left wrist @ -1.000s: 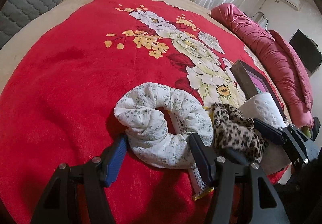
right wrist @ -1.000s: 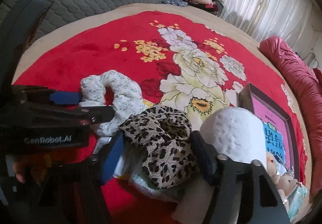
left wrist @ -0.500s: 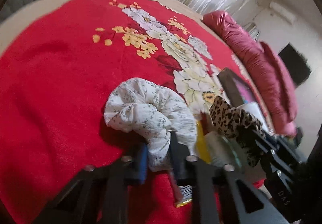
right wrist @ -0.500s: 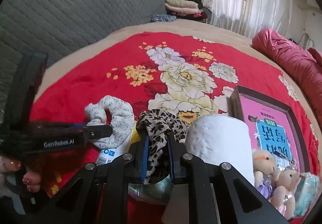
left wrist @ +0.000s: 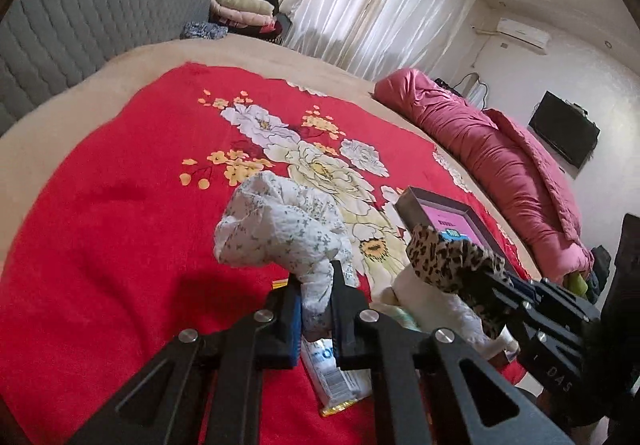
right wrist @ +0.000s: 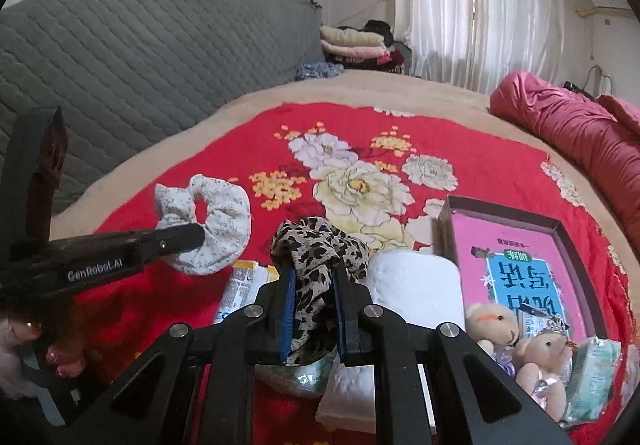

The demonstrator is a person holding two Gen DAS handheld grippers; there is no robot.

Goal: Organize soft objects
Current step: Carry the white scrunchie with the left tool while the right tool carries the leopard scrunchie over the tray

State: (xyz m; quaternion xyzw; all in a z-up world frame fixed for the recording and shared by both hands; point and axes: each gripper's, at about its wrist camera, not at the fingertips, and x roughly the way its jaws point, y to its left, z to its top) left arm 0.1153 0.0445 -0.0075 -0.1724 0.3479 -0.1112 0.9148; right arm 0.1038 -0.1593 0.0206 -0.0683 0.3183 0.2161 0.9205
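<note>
- Both pairs of jaws are clamped on cloth: the left gripper [left wrist: 316, 309] pinches the lower fold of the white flowered scrunchie [left wrist: 280, 225], and the right gripper [right wrist: 314, 309] pinches the leopard scrunchie [right wrist: 316, 245] by a narrow bunch.
- Beyond the left jaws most of the white ring stands out ahead of the tips and appears clear of the red blanket [left wrist: 100, 245]. With so little cloth held, a quick swing could let it slide out.
- Just under the left jaws lies a snack packet [left wrist: 336, 381]. A trailing fold could drag it along.
- Beyond the right jaws the leopard ring bunches above the tips, while its tail hangs down between the fingers. I judge that tail likely to catch on the plastic bag [right wrist: 300, 377] below.
- Just right of the right jaws stands a toilet roll [right wrist: 412, 285]; a sideways move could knock it over toward the two small teddy bears [right wrist: 516, 337].
- Further right sits the open box [right wrist: 576, 245] with a pink book inside.
- The two grippers are close together; crossing paths could tangle the rings.
</note>
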